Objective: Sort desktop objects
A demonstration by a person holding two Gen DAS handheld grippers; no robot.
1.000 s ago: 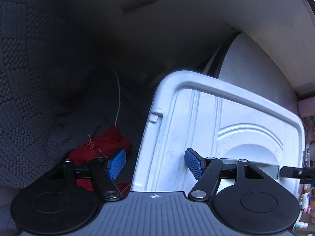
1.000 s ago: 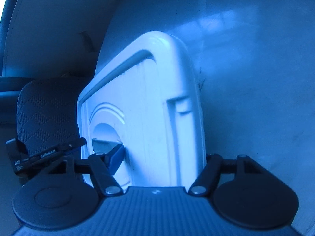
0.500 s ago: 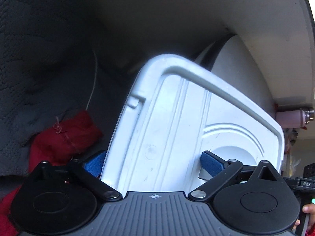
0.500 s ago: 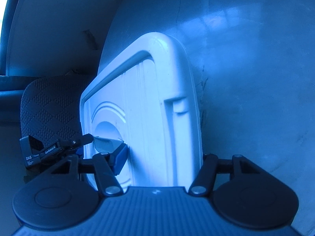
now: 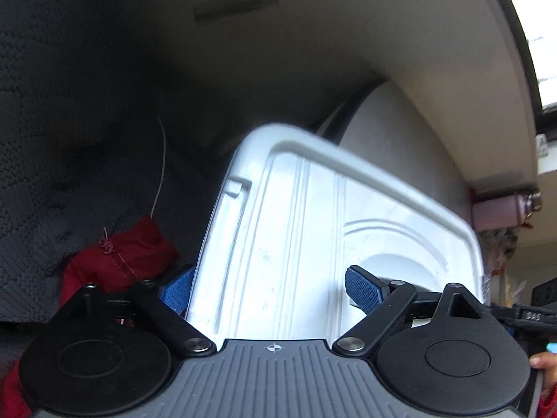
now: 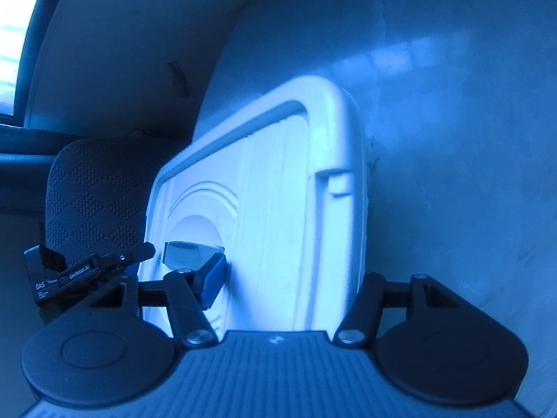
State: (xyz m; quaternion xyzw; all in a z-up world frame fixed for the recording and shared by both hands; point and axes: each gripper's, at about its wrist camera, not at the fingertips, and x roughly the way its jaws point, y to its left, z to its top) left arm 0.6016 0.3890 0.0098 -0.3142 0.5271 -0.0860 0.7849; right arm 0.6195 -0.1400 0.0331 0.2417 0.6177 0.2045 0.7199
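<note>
A white plastic lid [image 5: 296,244] stands on edge, tilted, its ribbed face toward both cameras. My left gripper [image 5: 269,289] straddles its left edge. One blue pad [image 5: 177,292] sits behind the edge and the other pad [image 5: 362,292] hangs in front of the face, not visibly pressing. These jaws are closing. My right gripper [image 6: 289,282] is shut on the lid [image 6: 271,209]. Its left pad [image 6: 212,284] presses the face beside the round recess, and its right finger is hidden behind the lid's right edge. The left gripper [image 6: 87,271] shows at the lid's left side.
A red cloth bag [image 5: 118,261] with a white cord lies left of the lid on dark quilted fabric [image 5: 52,174]. A pink bottle [image 5: 501,209] stands at the right. A smooth grey surface [image 6: 452,174] lies behind the lid, with a padded chair back [image 6: 90,191] on the left.
The left gripper's jaws spread wide around the lid's edge, then began narrowing, and the view shifted slightly. The right gripper kept its hold on the lid.
</note>
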